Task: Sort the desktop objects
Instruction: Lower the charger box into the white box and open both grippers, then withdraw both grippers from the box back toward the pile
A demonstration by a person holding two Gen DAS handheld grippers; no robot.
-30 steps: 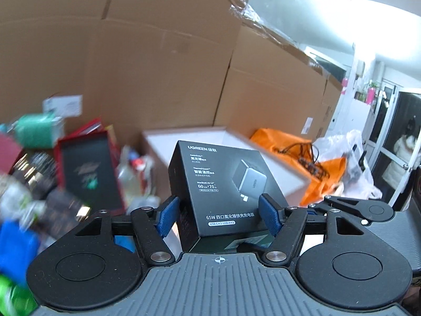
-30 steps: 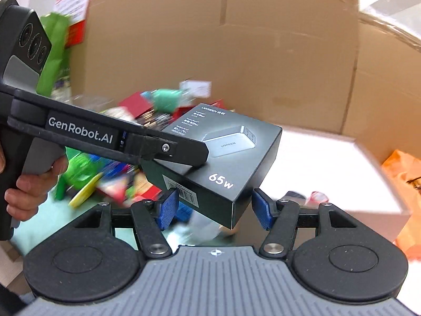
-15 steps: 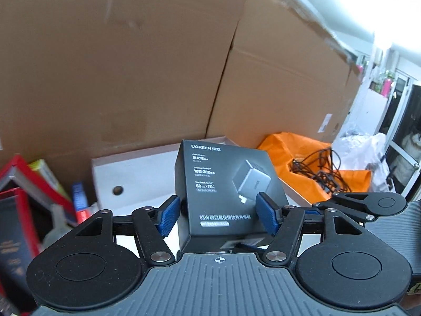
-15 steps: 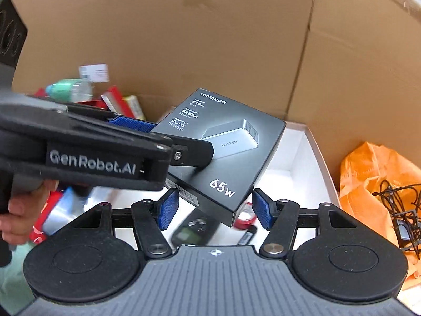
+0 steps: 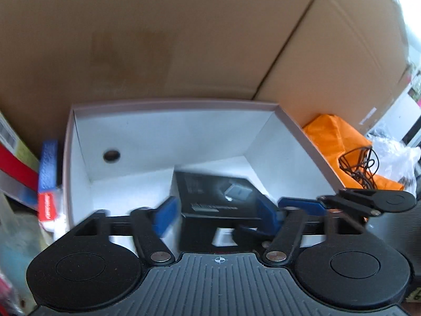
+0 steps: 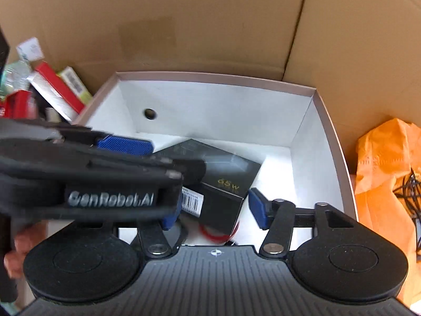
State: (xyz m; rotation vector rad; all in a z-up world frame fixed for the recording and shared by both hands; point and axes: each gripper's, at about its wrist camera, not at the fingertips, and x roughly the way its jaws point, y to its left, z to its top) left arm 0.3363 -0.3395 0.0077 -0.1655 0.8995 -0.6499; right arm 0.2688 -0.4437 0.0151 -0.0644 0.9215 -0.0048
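Charger box [image 5: 215, 200]: we are lowering it into the white bin [image 5: 163, 134], just above the floor, tilted, front face up.
Left gripper [image 5: 218, 216]: we are opening its jaws; the box is between the pads, and a gap is showing at the left pad.
Right gripper [image 6: 213, 210]: we are closing its jaws slightly; the box corner is sitting between the pads, and no pad is visibly pressing on it.
Key relation: the box is lying directly ahead of both grippers, nearer the left one.
Long axis: running away from the left gripper toward the bin's back wall.
Beneath the box: red tape roll [image 6: 218, 234], partly hidden.
Beside the bin: orange bag [image 6: 386, 173].
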